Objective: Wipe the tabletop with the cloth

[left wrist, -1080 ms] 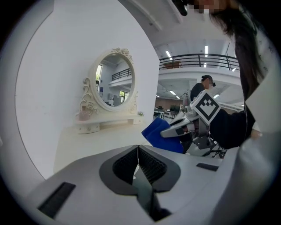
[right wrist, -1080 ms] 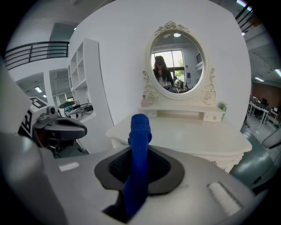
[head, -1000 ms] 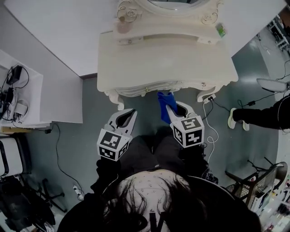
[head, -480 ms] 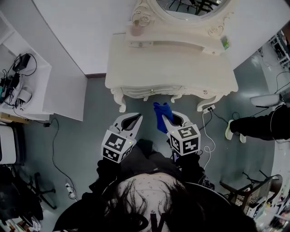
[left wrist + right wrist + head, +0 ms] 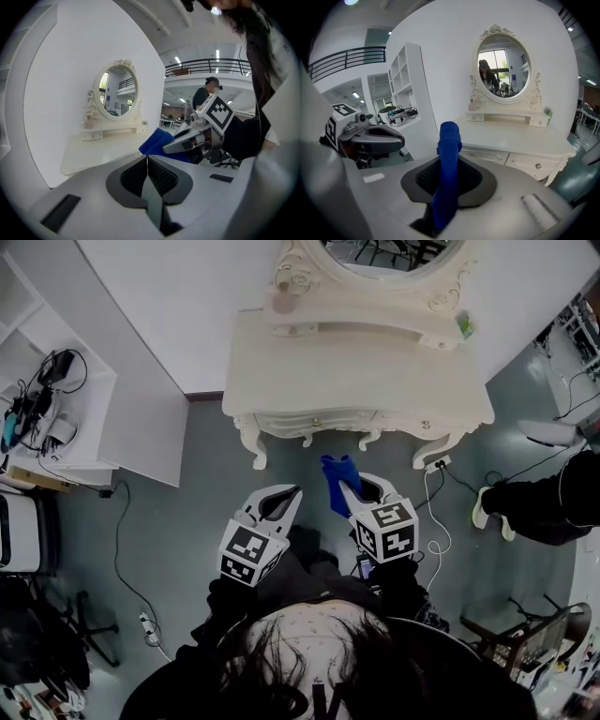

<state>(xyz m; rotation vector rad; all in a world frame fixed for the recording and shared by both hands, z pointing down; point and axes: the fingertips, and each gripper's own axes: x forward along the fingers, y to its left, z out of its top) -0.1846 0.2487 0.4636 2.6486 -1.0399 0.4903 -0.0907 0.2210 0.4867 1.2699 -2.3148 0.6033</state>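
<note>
One blue cloth [image 5: 336,479] sits pinched upright in the right tongs [image 5: 364,489], short of the white desk [image 5: 375,371] ahead of them. The left tongs [image 5: 277,499] alongside are closed and empty. I would reach forward past the desk edge, lay the fabric flat, then sweep evenly.

cloth [image 5: 337,482]: blue, bunched into a narrow strip | state: clamped between right gripper [image 5: 448,165] jaws, free end standing past the tips | place: in the air before the tabletop [image 5: 366,371], apart from it | tabletop: cream, flat, scalloped front edge
</note>
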